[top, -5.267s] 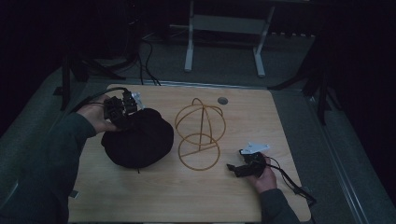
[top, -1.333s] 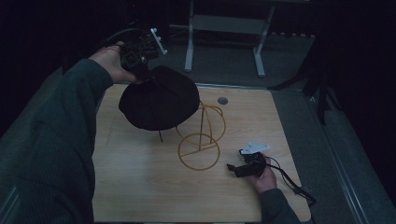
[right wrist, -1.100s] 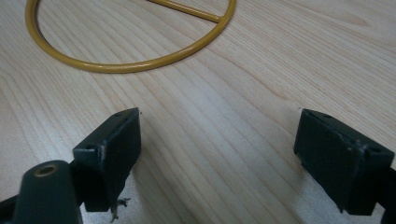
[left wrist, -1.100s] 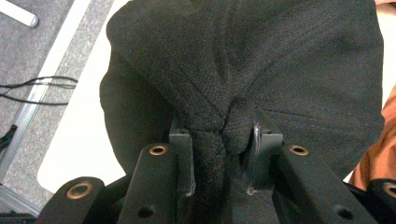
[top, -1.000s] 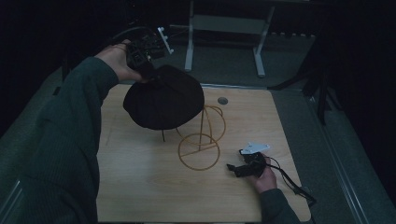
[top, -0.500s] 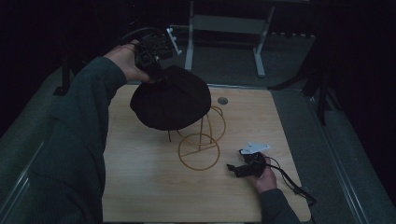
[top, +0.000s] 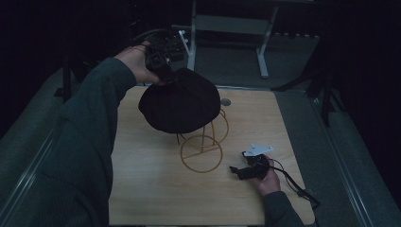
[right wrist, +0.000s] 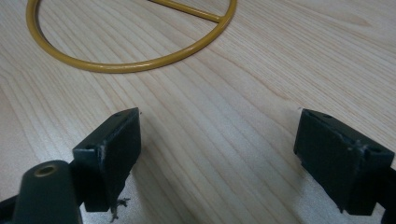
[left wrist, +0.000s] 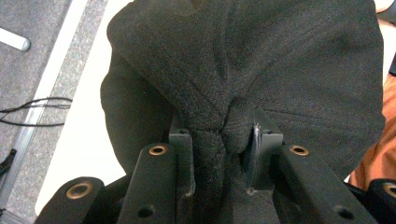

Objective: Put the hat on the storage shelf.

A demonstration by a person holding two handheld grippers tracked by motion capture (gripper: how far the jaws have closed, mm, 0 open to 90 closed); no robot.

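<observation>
The left gripper (top: pixel 161 64) is raised above the far left part of the wooden table (top: pixel 142 189), its jaws clamped on a bunched fold of a black fabric hat (top: pixel 180 101); in the left gripper view the fold (left wrist: pixel 219 135) is pinched tight between the two jaws and the rest of the hat (left wrist: pixel 243 60) spreads out beyond them. In the high view the hat hangs from that gripper directly over the top of a yellow wire stand (top: pixel 202 150), covering its upper hoops; whether the fabric rests on the wire or hangs just above it cannot be determined from the dim picture. The stand's round base ring (right wrist: pixel 126 56) lies flat on the table. The right gripper (top: pixel 250 166) sits low at the near right of the table, just beside the base ring, with its jaws spread wide apart and nothing between them. A small round dark object (top: pixel 225 101) lies on the table near its far edge
</observation>
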